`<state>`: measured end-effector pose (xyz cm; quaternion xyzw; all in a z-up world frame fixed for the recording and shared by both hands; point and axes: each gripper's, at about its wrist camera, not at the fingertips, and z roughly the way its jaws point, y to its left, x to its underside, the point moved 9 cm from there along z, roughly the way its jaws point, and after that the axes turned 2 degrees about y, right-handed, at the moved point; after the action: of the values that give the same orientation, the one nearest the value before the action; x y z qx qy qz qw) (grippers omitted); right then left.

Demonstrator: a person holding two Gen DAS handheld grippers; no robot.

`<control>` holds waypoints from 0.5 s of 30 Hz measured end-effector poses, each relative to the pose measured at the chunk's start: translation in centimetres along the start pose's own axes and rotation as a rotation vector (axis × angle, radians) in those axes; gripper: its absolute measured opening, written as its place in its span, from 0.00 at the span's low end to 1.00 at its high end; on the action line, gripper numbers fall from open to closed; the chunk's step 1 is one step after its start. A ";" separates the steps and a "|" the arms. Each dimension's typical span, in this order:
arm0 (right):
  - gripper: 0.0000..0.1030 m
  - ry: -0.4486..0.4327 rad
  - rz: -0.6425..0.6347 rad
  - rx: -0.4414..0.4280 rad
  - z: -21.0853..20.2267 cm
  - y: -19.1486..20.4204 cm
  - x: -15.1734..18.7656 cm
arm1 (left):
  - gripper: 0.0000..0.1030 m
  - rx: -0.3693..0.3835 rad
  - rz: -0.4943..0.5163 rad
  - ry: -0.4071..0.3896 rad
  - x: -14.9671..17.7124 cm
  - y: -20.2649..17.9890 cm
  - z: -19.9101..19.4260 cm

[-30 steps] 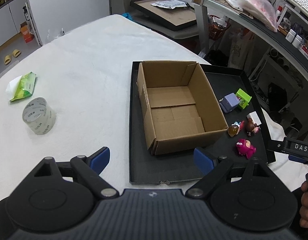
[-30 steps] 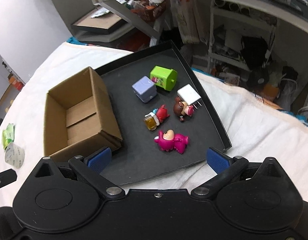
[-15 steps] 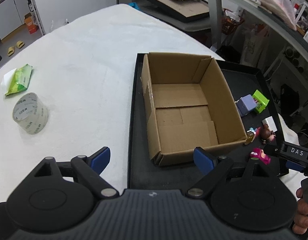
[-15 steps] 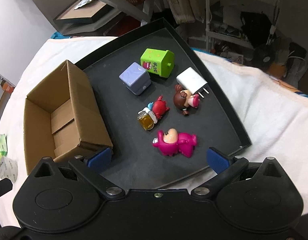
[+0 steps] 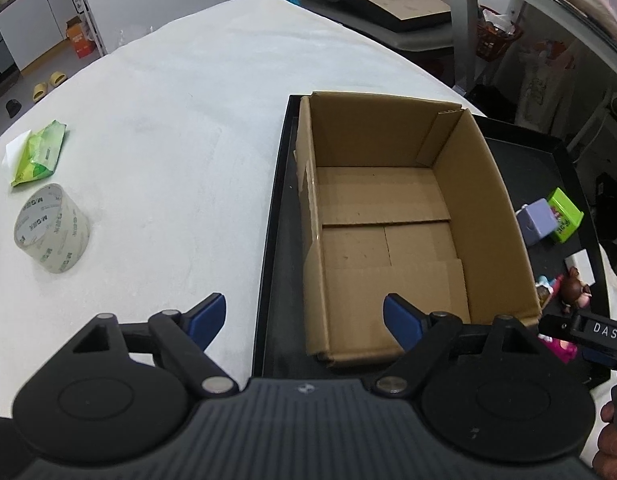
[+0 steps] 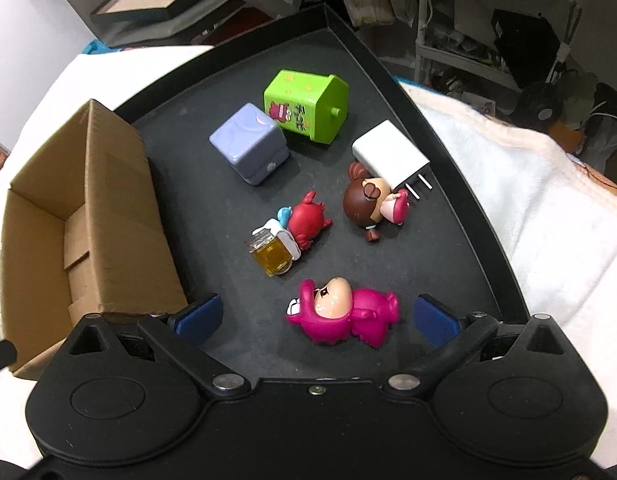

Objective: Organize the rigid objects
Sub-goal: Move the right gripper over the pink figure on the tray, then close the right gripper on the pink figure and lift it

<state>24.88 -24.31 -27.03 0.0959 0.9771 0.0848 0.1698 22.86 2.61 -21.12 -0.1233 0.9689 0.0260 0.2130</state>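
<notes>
An empty open cardboard box (image 5: 388, 216) stands on the left part of a black tray (image 6: 448, 208). To its right lie small toys: a pink figure (image 6: 344, 312), a red figure with a yellow mug (image 6: 288, 236), a brown-haired doll (image 6: 372, 204), a white charger (image 6: 388, 152), a lilac cube (image 6: 250, 142) and a green box (image 6: 308, 106). My right gripper (image 6: 316, 318) is open, its blue pads either side of the pink figure, just above it. My left gripper (image 5: 304, 318) is open and empty over the box's near left corner.
A roll of clear tape (image 5: 50, 234) and a green packet (image 5: 38, 152) lie on the white tablecloth (image 5: 168, 120) to the left. Shelves and clutter stand beyond the tray's right edge. The tray rim (image 6: 484, 216) runs close to the charger.
My right gripper has moved down and forward toward the toys; the pink figure now sits between its pads. My left gripper has moved closer to the box.
</notes>
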 end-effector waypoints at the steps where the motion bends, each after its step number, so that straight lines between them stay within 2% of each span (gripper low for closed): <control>1: 1.00 0.010 0.003 -0.004 0.3 0.0 0.0 | 0.80 -0.003 -0.004 0.003 -0.1 0.0 0.2; 7: 0.99 0.045 0.053 -0.009 2.2 -0.5 -0.7 | 0.76 -0.028 -0.008 0.025 -0.4 -0.2 1.8; 9: 0.97 0.055 0.051 0.007 2.7 -0.7 -0.6 | 0.69 -0.035 -0.018 0.047 -0.2 -0.1 2.5; 11: 0.90 0.059 0.039 0.011 3.0 -0.6 -0.5 | 0.53 -0.047 -0.023 0.059 -0.1 0.0 3.0; 12: 0.78 0.062 0.037 0.007 3.1 -0.5 -0.4 | 0.48 -0.052 -0.027 0.069 0.0 0.1 3.2; 13: 0.68 0.070 0.036 0.000 3.2 -0.5 -0.3 | 0.34 -0.054 -0.036 0.081 0.1 0.2 3.4; 14: 0.65 0.078 0.036 -0.015 3.4 -0.4 -0.2 | 0.25 -0.047 -0.050 0.092 0.3 0.3 3.6; 15: 0.65 0.078 0.042 -0.033 3.3 -0.3 -0.1 | 0.21 -0.030 -0.070 0.099 0.4 0.4 3.6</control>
<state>26.06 -24.18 -30.15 0.1103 0.9792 0.1083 0.1311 23.90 3.26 -24.59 -0.1613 0.9729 0.0270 0.1635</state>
